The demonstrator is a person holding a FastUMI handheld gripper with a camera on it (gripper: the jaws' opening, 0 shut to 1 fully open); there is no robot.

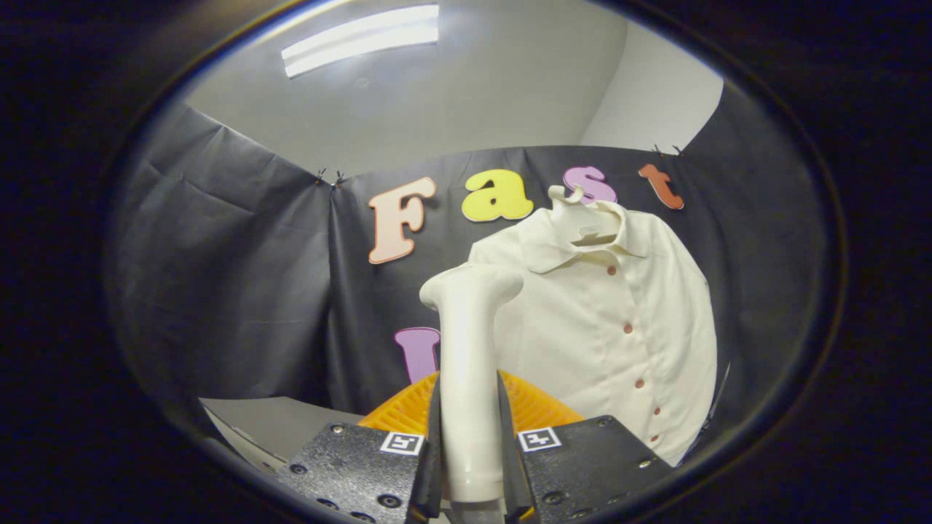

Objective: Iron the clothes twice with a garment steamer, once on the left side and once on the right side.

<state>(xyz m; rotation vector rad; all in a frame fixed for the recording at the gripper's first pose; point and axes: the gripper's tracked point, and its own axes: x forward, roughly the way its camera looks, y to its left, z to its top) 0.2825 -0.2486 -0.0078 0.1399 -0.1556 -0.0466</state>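
- The gripper (470, 451) points forward and a little upward, so the view looks up toward the booth wall and the ceiling.
- Its two fingers (435, 444) are closed on the handle of the steamer (466, 364), one finger on each side, both pressing against it.
- The steamer is white and stands nearly upright between the fingers; its handle rises straight from them, and its wider head sits at the top, turned toward the shirt.
- The shirt (619, 320) hangs on a hanger (575, 207) against the black cloth wall (218, 276) — it is beyond the fingers and to the right of the steamer.
- The shirt is cream-white with a collar and a row of small reddish buttons (628, 329) down the front; it is buttoned up and hangs rather flat.
- The steamer head appears in front of the shirt's left edge, but I cannot tell whether it touches the cloth or is still apart from it.
- Just behind the fingers, low down, there is an orange ribbed object (408, 411) — I cannot tell what it is.
- A grey surface (284, 426) lies beside the orange object, below the wall.
- A long ceiling light (362, 40) shines above.
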